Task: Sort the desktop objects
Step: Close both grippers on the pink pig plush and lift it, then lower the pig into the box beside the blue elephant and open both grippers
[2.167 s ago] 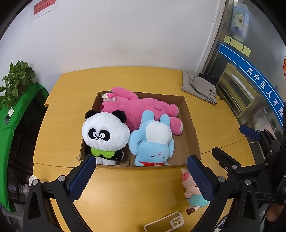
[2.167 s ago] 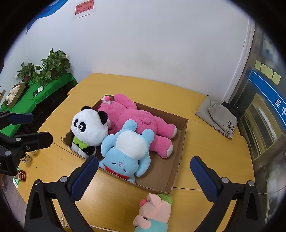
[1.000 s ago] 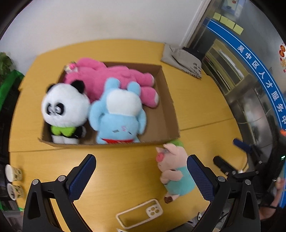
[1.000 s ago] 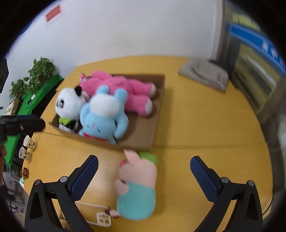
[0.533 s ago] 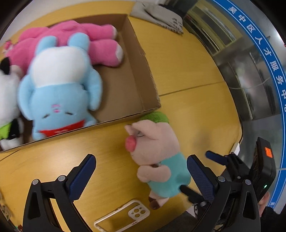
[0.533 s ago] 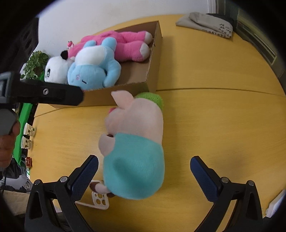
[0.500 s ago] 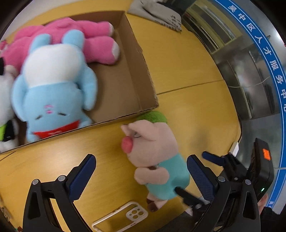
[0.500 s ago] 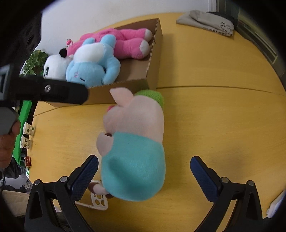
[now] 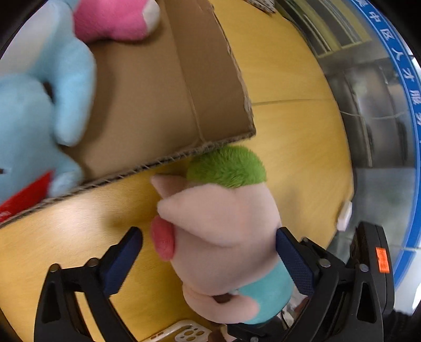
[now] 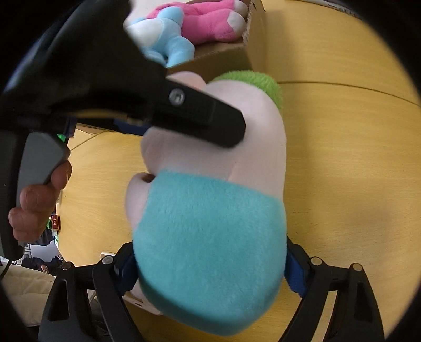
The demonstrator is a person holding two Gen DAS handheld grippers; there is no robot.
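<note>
A plush pig [image 9: 221, 231] with a green cap, pink snout and teal shirt lies on the yellow table just outside the corner of the cardboard box [image 9: 205, 86]. My left gripper [image 9: 210, 252] is open, its fingers on either side of the pig's head, the right pad touching it. My right gripper [image 10: 210, 265] straddles the pig's teal body [image 10: 210, 236], with both pads against its sides. The left gripper's finger [image 10: 200, 115] crosses the pig's head in the right wrist view. A blue plush [image 9: 34, 123] and a pink plush [image 9: 115, 21] lie in the box.
A clear phone case [image 9: 184, 331] lies on the table under the pig's feet. The table's edge and a white object [image 9: 344, 218] are to the right. A hand [image 10: 34, 205] holds the left gripper's handle.
Both grippers have moved in close on the pig from above the table. Their fingers now flank it, the left at the head and the right at the body.
</note>
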